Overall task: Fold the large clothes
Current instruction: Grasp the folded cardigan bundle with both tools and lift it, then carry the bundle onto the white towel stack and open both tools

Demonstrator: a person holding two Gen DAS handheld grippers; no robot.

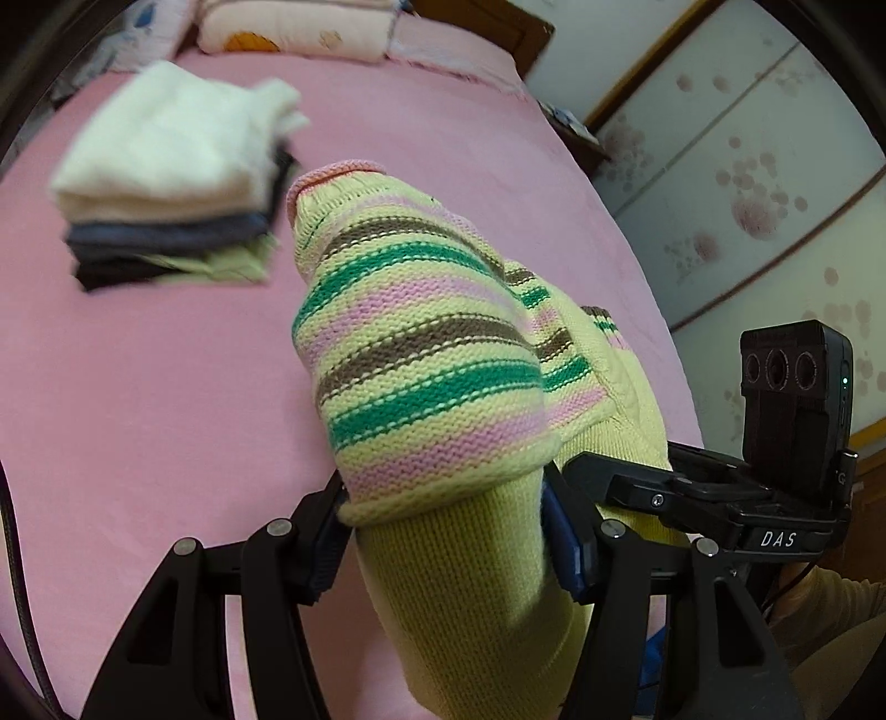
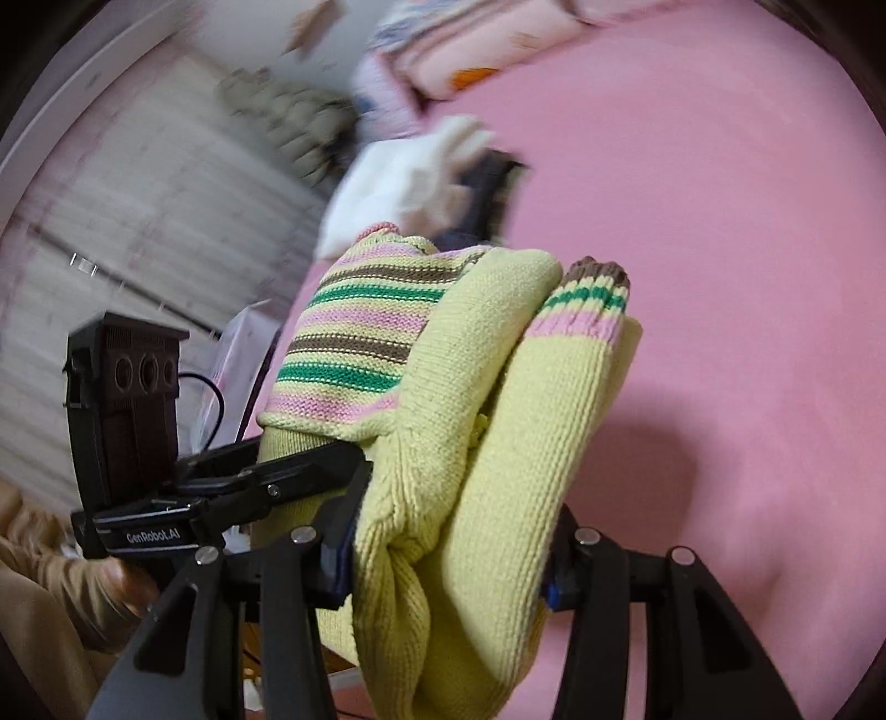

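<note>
Above the pink bed, a yellow-green knit sweater with green, pink and brown stripes hangs bunched between both tools, lifted clear of the sheet. The left hand-held gripper is clamped on a thick fold of its plain yellow part, with the striped section rising over the fingers. The right hand-held gripper is likewise clamped on a gathered wad of the same sweater, a striped cuff sticking up on the right side of the bundle. In the left wrist view the right tool's body sits close at the right, touching the knit. Farther off on the bed, to the left, lies a stack of folded clothes topped by a white piece. Pillows rest at the far end, and a floral-patterned wardrobe stands beyond the bed's right edge.
</note>
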